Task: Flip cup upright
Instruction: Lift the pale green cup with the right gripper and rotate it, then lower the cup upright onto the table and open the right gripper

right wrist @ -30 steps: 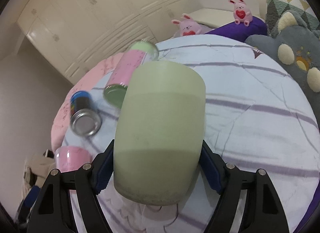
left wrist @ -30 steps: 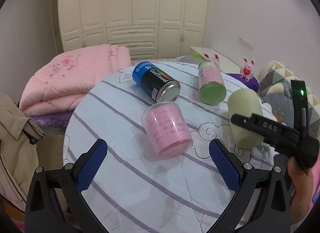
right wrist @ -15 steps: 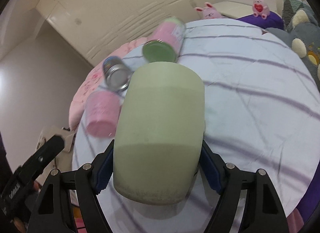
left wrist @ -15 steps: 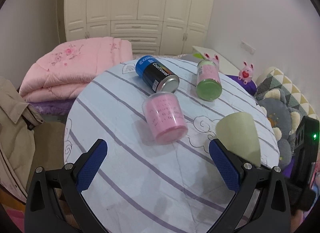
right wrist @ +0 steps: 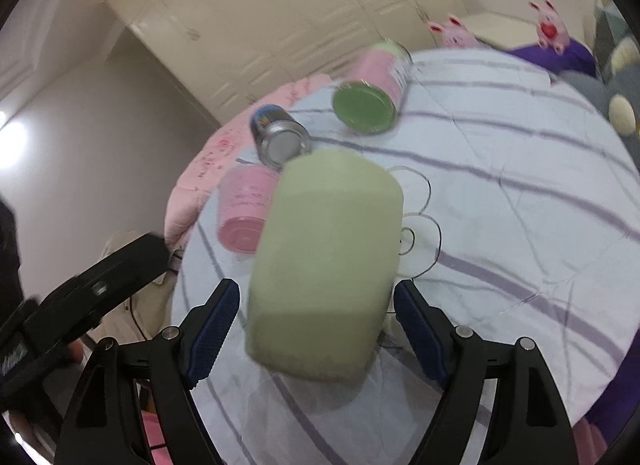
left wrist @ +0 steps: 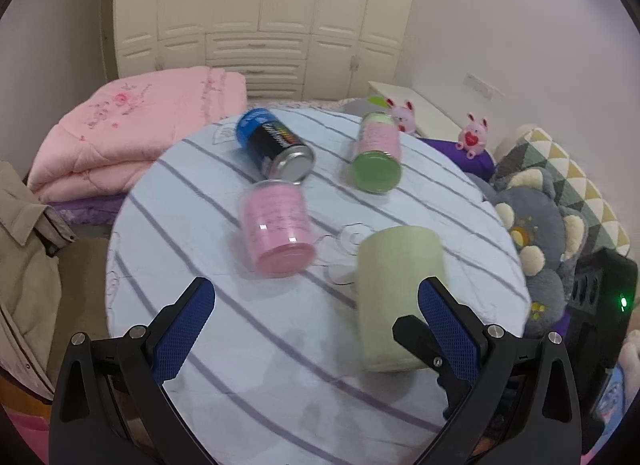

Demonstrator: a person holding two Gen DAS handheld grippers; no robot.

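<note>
- Pale green cup (left wrist: 400, 297) stands on the round table with the striped cloth (left wrist: 224, 349), near its right-hand edge as the left wrist camera sees it.
- Cup's long axis runs close to vertical in the left wrist view, wider end up, narrower end down on the cloth; the top leans slightly toward the table's middle. Whether the top is the open mouth cannot be told; no inside shows.
- In the right wrist view the cup (right wrist: 324, 265) fills the middle, blurred, between the two blue pads. A gap shows on both sides between pad and cup wall.
- Right gripper (right wrist: 316, 329): fingers spread apart, cup between them but not touched as far as the blur allows. One black finger of it (left wrist: 416, 335) crosses the cup's lower right side in the left wrist view.
- Left gripper (left wrist: 316, 329): fingers wide apart, nothing between them, held above the near part of the table.
- Three other containers lie on their sides farther back:
- pink tub (left wrist: 278, 233), base toward the camera, just left of the cup;
- blue and black can (left wrist: 276, 143), its metal end touching or almost touching the pink tub's far rim;
- pink jar with a green lid (left wrist: 376, 157), lid toward the camera, apart from the can.
- Folded pink quilt (left wrist: 132, 133) sits beyond the table at left; a grey plush cushion (left wrist: 532, 225) beside the table at right.
</note>
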